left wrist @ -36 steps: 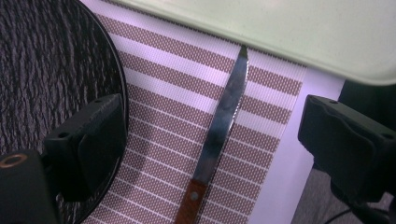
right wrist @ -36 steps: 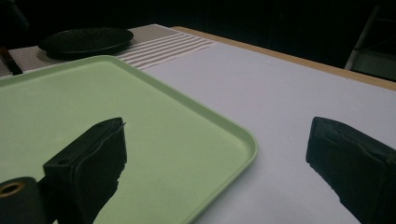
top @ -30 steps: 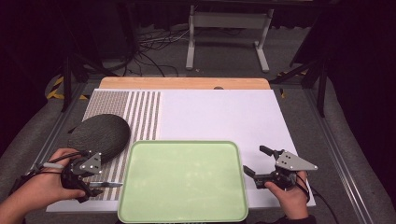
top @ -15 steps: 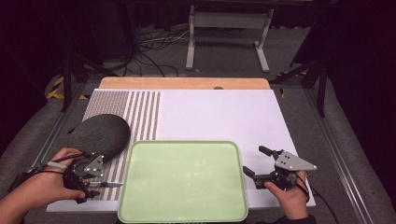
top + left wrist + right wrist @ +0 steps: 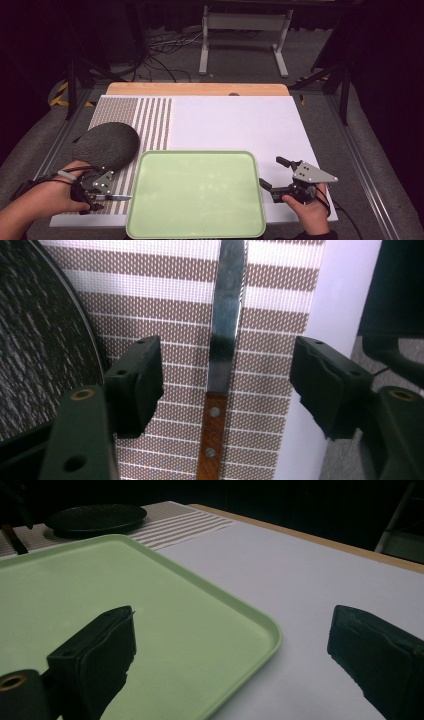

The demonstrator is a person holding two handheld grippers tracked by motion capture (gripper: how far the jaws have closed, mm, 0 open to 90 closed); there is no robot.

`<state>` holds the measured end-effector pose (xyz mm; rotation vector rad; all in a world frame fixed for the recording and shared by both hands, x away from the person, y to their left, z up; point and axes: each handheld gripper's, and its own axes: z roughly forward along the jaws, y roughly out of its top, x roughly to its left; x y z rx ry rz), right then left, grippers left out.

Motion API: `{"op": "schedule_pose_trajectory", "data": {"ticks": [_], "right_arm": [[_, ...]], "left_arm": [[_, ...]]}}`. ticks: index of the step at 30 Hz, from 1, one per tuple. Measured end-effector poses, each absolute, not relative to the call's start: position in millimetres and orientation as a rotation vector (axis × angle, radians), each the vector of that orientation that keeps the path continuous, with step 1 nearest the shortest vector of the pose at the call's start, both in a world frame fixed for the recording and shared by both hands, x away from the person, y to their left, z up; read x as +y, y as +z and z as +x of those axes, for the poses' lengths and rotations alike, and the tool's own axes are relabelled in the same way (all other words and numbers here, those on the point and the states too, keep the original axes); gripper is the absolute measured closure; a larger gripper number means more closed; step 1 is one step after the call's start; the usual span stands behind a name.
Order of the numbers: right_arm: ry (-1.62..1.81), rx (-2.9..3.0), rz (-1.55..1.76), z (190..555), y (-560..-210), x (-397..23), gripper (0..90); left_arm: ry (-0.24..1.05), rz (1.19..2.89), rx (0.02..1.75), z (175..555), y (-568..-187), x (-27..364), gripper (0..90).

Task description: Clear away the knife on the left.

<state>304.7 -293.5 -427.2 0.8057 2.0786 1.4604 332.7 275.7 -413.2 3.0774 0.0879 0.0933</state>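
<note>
My left gripper (image 5: 227,385), jaws just closing yet clear, straddles the wooden-handled steel knife (image 5: 220,365) on the striped mat (image 5: 175,300); my right gripper (image 5: 235,650) spread over the green plastic tray's (image 5: 240,615) edge

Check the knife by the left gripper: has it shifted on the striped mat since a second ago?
No. The knife lies where it did, its tip just short of the green tray rim, on the striped mat.

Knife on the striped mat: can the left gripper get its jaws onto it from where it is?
Probably yes: the left gripper straddles the knife, its jaws have just been closing, pads not touching yet, nothing between. The dark plate sits alongside.
</note>
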Motion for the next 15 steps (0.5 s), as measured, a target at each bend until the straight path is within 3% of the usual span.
{"op": "schedule_pose_trajectory", "data": {"ticks": [15], "right_arm": [[1.459,2.082,0.801,304,-427,-294,6.2]], "left_arm": [[0.073,3.247,-0.009,340,-429,284,65.5]]}}
